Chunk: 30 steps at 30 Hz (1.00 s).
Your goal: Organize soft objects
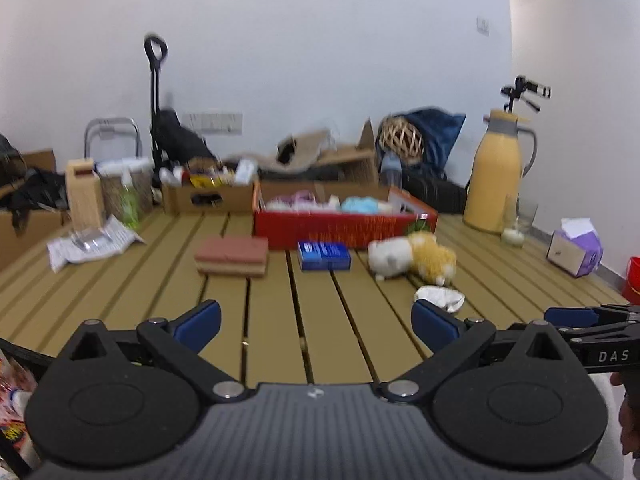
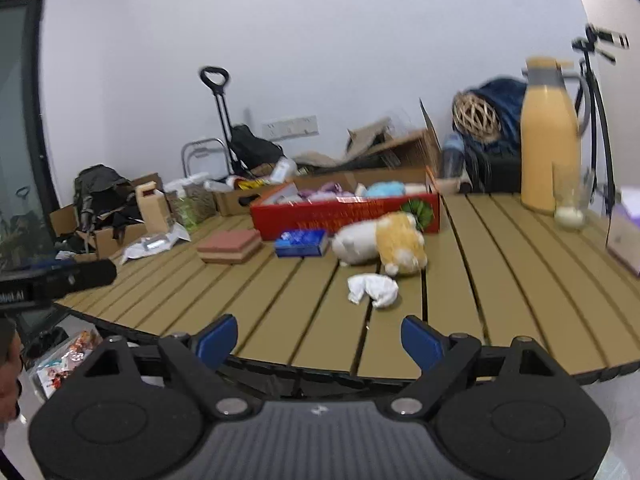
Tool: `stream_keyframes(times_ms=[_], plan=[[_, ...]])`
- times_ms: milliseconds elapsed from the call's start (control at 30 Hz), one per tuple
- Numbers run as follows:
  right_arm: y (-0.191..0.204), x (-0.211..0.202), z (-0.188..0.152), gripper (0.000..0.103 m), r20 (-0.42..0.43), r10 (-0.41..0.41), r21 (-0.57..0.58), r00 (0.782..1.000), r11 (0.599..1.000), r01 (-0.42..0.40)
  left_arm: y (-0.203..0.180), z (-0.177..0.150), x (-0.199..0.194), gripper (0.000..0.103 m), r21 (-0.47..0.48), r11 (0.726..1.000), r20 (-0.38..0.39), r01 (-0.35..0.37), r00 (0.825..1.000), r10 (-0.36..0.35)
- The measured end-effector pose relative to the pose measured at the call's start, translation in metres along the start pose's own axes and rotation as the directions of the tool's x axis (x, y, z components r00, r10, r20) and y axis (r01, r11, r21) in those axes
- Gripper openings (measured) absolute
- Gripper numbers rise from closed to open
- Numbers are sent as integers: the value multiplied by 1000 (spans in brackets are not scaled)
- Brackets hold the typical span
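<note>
Both claws empty and spread wide above the near edge of the slatted counter (image 1: 280, 320). Left claw (image 1: 316, 322) at full spread, nothing between the blue pads; right claw (image 2: 318, 340) nearly as wide, likewise bare.

Soft things lying loose ahead: plush toy (image 2: 380, 242), white and tan, on its side just in front of the red box (image 2: 344, 214); crumpled white cloth (image 2: 374, 288) just nearer than the plush, apart from it or barely touching, hard to tell through the blur. Pink sponge block (image 1: 232, 256) off to the left, blue packet (image 1: 324, 255) between it and the plush. Red box already holding pale soft items, probably the collecting place.

Handling, as a judgement:
- Plush: light, squashy, no risk of breakage. Likely to sag and swing if pinched by a leg or an ear. Best taken across the thick middle of the body, pads squeezing well in.
- Cloth: almost weightless, limp, shapeless. Prone to slipping free if caught only by a loose flap. Best pinched at the bunched centre, low against the slats.
- Sponge block: light, springy, flat-sided. Easy across the short sides; some give under the pads to be expected.
- Blue packet: looks boxy and stiff, perhaps not among the soft things at all.

Nearest to the right claw: the cloth, lying almost straight ahead.
</note>
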State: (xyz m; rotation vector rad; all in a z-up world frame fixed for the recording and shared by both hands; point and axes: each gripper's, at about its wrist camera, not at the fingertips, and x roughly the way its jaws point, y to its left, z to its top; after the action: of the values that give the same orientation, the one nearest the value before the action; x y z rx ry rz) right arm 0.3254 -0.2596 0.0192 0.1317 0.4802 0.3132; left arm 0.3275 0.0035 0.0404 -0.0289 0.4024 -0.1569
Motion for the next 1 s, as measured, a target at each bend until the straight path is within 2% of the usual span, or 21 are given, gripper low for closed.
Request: stream_keyframes(times_ms=[433, 533, 567, 633, 767, 900, 1000], plan=[[-35, 125, 19, 84, -133, -51, 45, 990, 997, 58, -5, 10, 118, 103, -11, 1000, -135, 21, 991, -23], [-41, 148, 27, 65, -165, -46, 41, 985, 998, 54, -7, 12, 137, 103, -8, 1000, -151, 29, 988, -30], [-42, 156, 29, 55, -178, -35, 42, 983, 998, 43, -9, 13, 143, 103, -6, 999, -155, 36, 987, -37], [-45, 166, 33, 47, -186, -17, 44, 982, 999, 26, -13, 15, 154, 103, 1, 999, -160, 46, 986, -46], [-49, 179, 38, 48, -188, -25, 18, 982, 999, 29, -21, 22, 173, 102, 1, 998, -153, 56, 987, -56], [-49, 181, 42, 58, -182, -8, 26, 983, 1000, 13, -22, 25, 190, 100, -23, 998, -160, 53, 985, -56], [-47, 187, 41, 55, -192, 5, 9, 981, 1000, -3, -23, 22, 197, 97, -28, 998, -173, 49, 983, -53]])
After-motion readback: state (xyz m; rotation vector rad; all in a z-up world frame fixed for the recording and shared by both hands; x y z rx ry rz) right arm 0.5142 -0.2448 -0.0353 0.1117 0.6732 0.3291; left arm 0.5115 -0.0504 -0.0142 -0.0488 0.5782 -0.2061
